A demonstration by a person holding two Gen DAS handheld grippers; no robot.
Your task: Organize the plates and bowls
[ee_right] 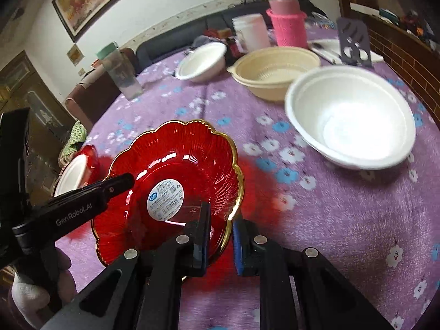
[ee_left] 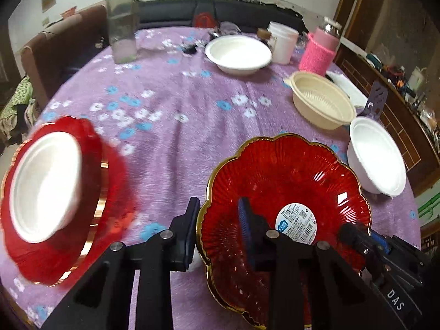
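Note:
A red scalloped glass plate (ee_left: 286,192) with a gold rim and a round label is tilted above the purple cloth; it also shows in the right wrist view (ee_right: 170,170). My left gripper (ee_left: 220,220) straddles its left rim, jaws apart. My right gripper (ee_right: 221,236) straddles its right rim, a small gap showing; it shows in the left wrist view (ee_left: 357,236). A second red plate (ee_left: 115,192) at the left carries a white bowl (ee_left: 46,184). Loose white bowls (ee_left: 376,156), (ee_left: 238,53) and a beige bowl (ee_left: 323,100) sit on the table.
A clear jar with a green lid (ee_left: 122,24), a white cup (ee_left: 283,41), a pink-sleeved bottle (ee_left: 319,52) and a purple stand (ee_left: 376,99) stand at the table's far side. A sofa and chair lie beyond. A wooden cabinet edge runs along the right.

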